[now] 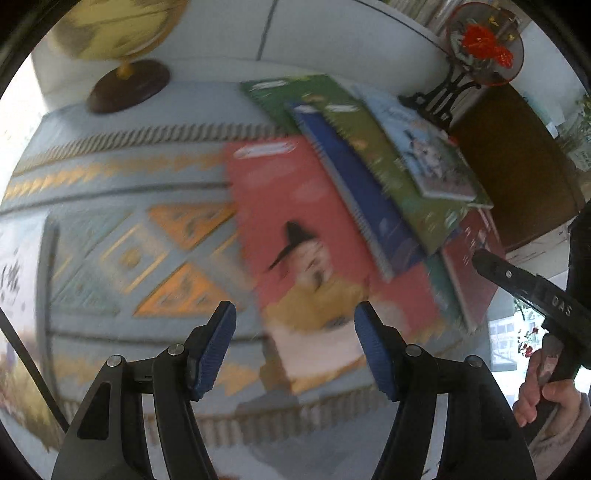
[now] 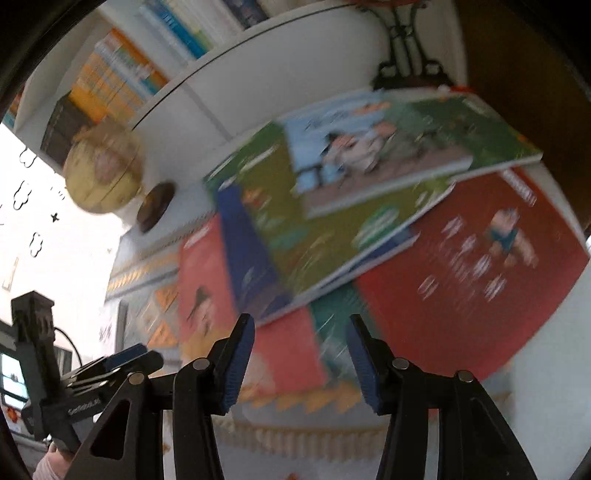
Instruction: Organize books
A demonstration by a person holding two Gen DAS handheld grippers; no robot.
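Several books lie in a loose overlapping pile on a patterned cloth. A salmon-red book (image 1: 306,229) with a hatted figure lies nearest; a blue spiral book (image 1: 354,188), a green book (image 1: 384,155) and a light blue picture book (image 1: 428,147) lie over it. A dark red book (image 2: 476,258) sits at the right. My left gripper (image 1: 295,347) is open and empty above the salmon book's near end. My right gripper (image 2: 301,358) is open and empty above the pile's near edge (image 2: 288,354). Both views are motion-blurred.
A globe (image 1: 118,29) on a brown base stands at the back left of the table. A decorative round fan (image 1: 484,40) on a black stand is at the back right. A bookshelf (image 2: 122,74) with upright books is behind. The patterned cloth (image 1: 122,236) covers the table.
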